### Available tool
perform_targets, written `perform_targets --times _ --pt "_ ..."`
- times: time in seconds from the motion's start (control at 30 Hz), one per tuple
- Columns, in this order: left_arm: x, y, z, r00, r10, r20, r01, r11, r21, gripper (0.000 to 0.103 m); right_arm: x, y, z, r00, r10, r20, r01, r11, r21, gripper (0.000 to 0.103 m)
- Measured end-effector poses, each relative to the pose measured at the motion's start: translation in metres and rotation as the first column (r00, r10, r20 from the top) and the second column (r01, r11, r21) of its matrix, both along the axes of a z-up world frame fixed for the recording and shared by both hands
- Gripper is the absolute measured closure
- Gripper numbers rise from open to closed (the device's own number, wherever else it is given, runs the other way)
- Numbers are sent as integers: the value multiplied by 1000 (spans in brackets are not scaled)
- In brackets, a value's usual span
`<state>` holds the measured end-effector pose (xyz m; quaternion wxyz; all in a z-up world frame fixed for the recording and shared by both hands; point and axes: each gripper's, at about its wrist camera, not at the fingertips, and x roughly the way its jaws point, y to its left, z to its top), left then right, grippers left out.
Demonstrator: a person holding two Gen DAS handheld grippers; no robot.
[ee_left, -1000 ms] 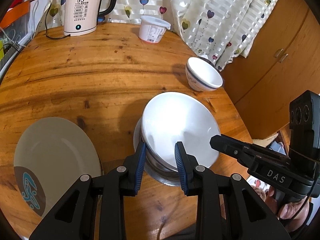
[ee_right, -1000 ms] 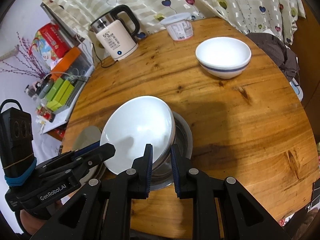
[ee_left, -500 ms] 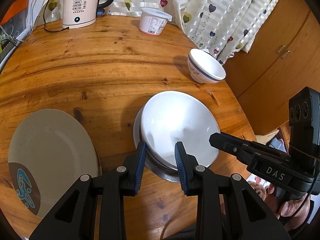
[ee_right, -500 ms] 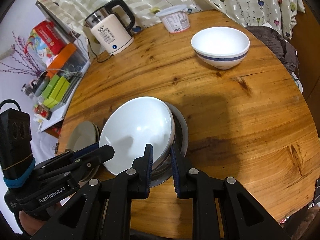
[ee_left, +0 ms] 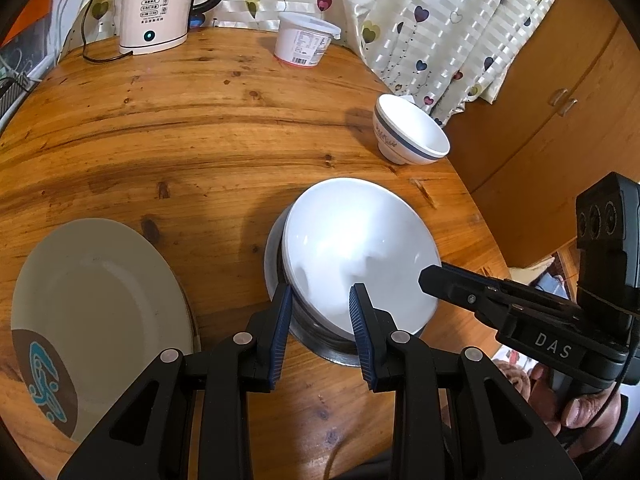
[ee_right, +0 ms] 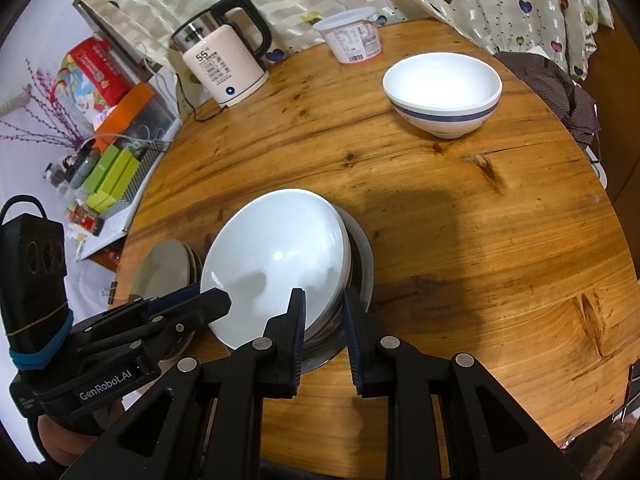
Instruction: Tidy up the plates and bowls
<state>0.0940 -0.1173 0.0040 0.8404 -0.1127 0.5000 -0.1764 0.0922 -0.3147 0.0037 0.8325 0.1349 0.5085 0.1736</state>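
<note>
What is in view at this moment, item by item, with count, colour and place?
white bowl: one, white, top of the bowl stack at the table's near edge
steel bowl: one, metallic, under the white bowl
blue-banded bowl: one, white with a blue band, far right, alone
plates: a stack, count unclear, grey-beige, left of the bowls
kettle: one, cream and black, far left
tub: one, white, lidded, by the curtain
table: one, round, wooden
left gripper: black, straddling the stack's rim
right gripper: black, jaws opening around the rim
</note>
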Motion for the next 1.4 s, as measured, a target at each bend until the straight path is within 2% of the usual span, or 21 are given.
perform_targets --times 0.4,0.57,0.83,1.4 --pt "1 8 12 999 15 33 -16 1000 3 72 2 -12 11 999 4 45 -5 1000 18 82" --pt "2 6 17 999 14 46 -14 1000 16 72 3 -20 16 997 -15 69 14 1000 25 71" --pt "7 2 23 998 7 58 -9 1000 29 72 2 -27 25 993 -28 115 24 999 38 67" --pt "27 -22 29 997 -44 65 40 998 57 72 12 -48 25 991 -75 107 68 996 62 65"
